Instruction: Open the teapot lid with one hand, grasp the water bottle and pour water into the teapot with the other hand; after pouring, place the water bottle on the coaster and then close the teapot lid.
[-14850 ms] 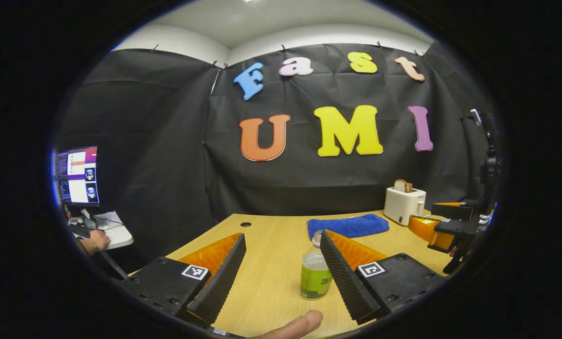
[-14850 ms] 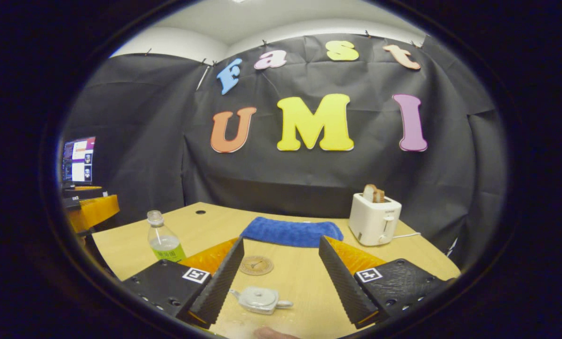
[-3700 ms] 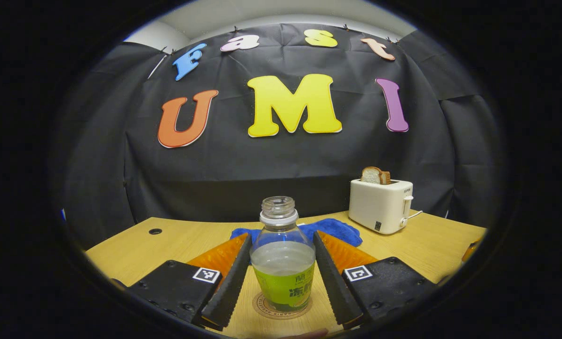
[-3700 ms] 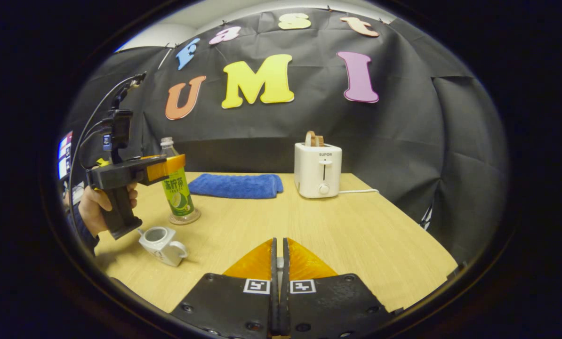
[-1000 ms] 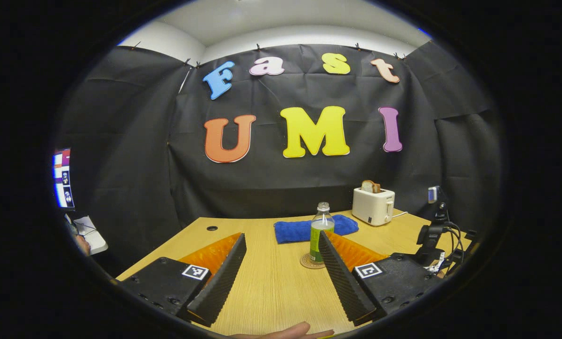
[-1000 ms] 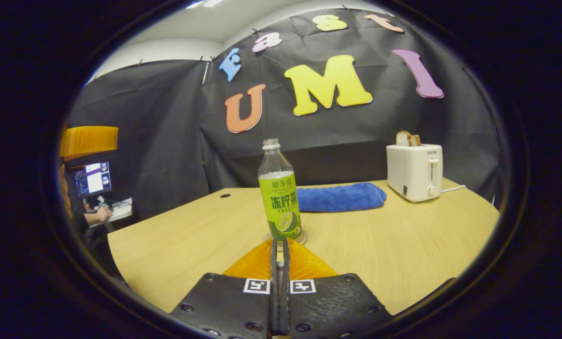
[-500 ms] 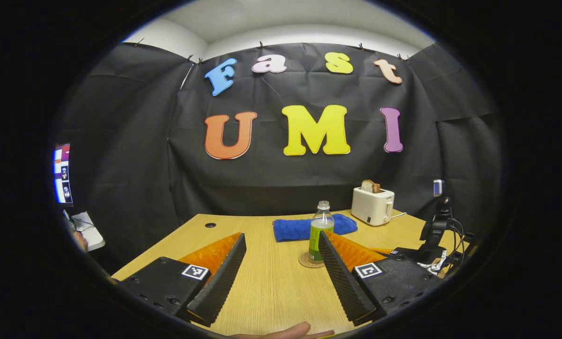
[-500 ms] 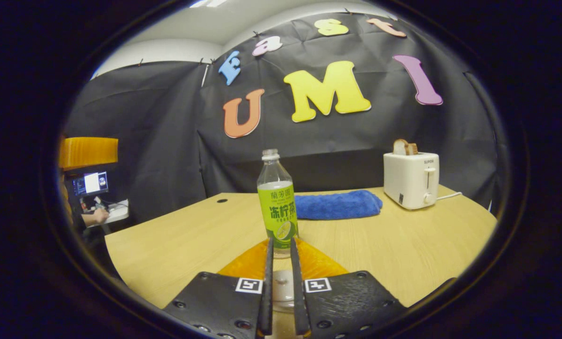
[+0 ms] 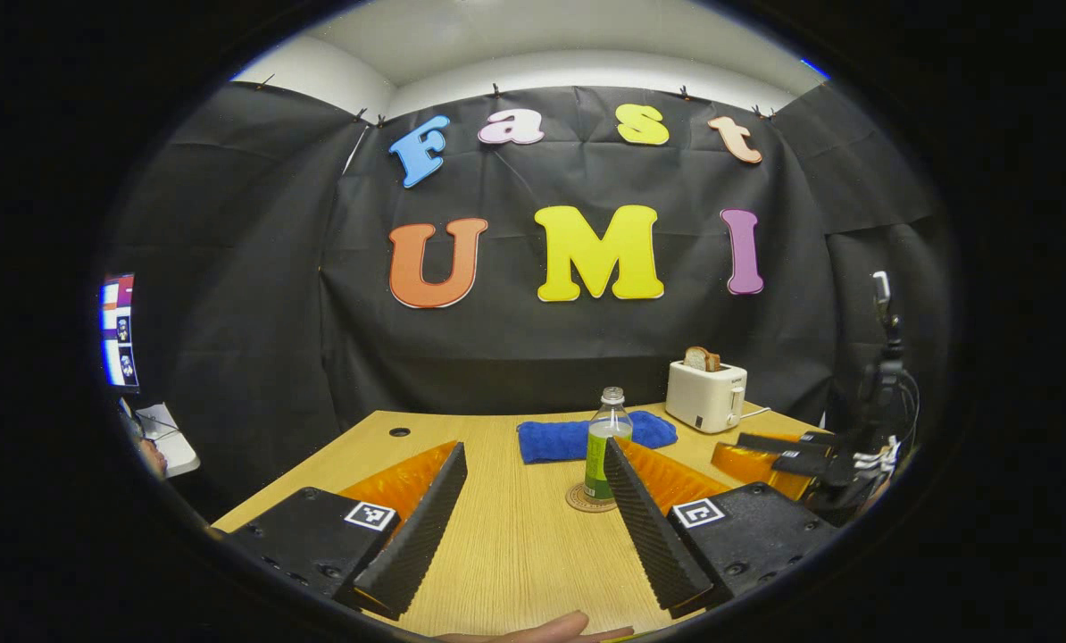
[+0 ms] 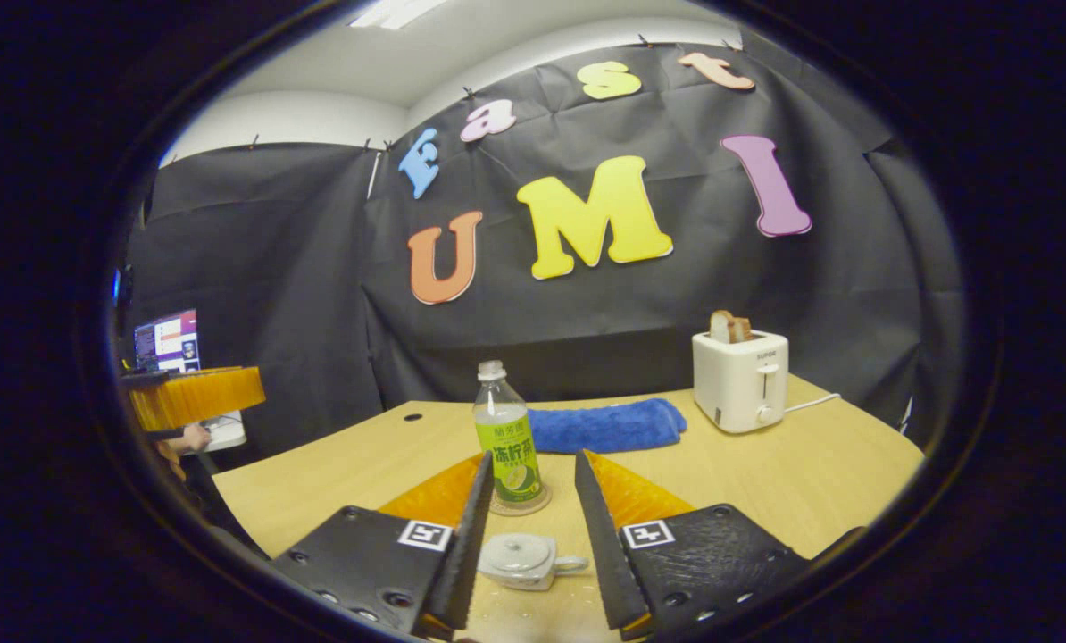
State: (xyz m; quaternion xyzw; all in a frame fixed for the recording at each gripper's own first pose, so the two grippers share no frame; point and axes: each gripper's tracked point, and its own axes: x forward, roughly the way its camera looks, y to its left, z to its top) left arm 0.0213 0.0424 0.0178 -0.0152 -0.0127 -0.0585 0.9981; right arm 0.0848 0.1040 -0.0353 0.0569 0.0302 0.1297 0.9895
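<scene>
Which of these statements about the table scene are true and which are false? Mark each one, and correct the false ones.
1. The water bottle stands upright on the coaster. True.
2. The teapot has its lid off. False: the lid is on.
3. The right gripper is shut on the lid. False: it is open, with the teapot between its fingers.
4. A slice of bread sits in the toaster. True.
5. The blue cloth lies under the teapot. False: it lies beyond the bottle.

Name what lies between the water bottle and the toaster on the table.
In the right gripper view, the blue towel lies between the water bottle and the toaster, on the table.
</scene>
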